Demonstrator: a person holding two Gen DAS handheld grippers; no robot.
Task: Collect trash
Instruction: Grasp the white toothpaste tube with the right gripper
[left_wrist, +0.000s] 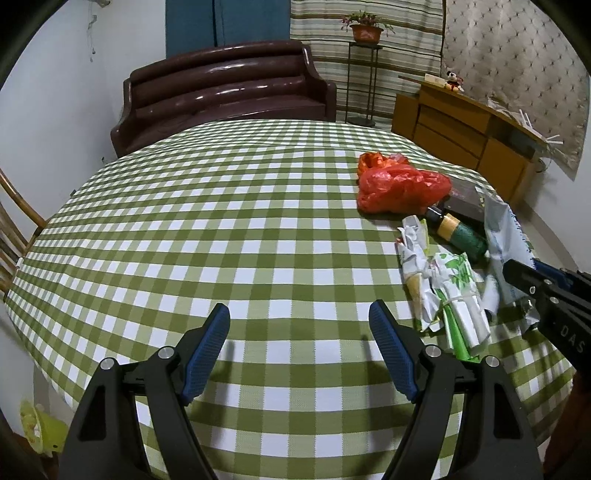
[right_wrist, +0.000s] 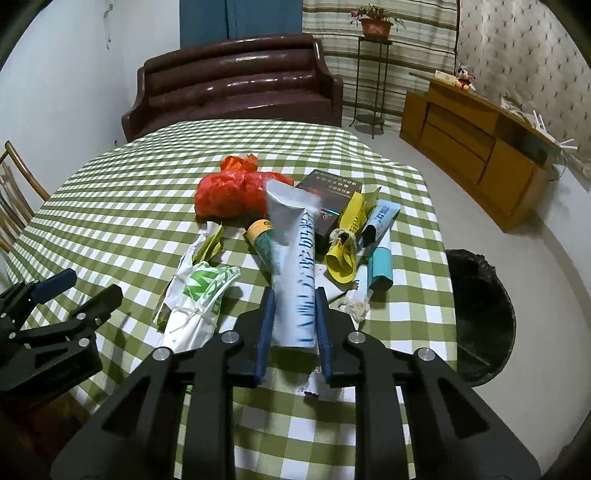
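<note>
Wrapper (right_wrist: 293, 273), white with blue print, is clamped in the right claw (right_wrist: 293, 332) near the desk's (right_wrist: 110, 206) right edge; it should be carried level to the black bin (right_wrist: 480, 317). Left claw (left_wrist: 299, 347) is held apart, empty.

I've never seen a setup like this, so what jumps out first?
The green-and-white checked tablecloth fills both views. The right gripper pinches a long white wrapper with blue print above the litter heap, where a crumpled red plastic bag glows brightest. The left gripper hangs open over bare cloth.
</note>
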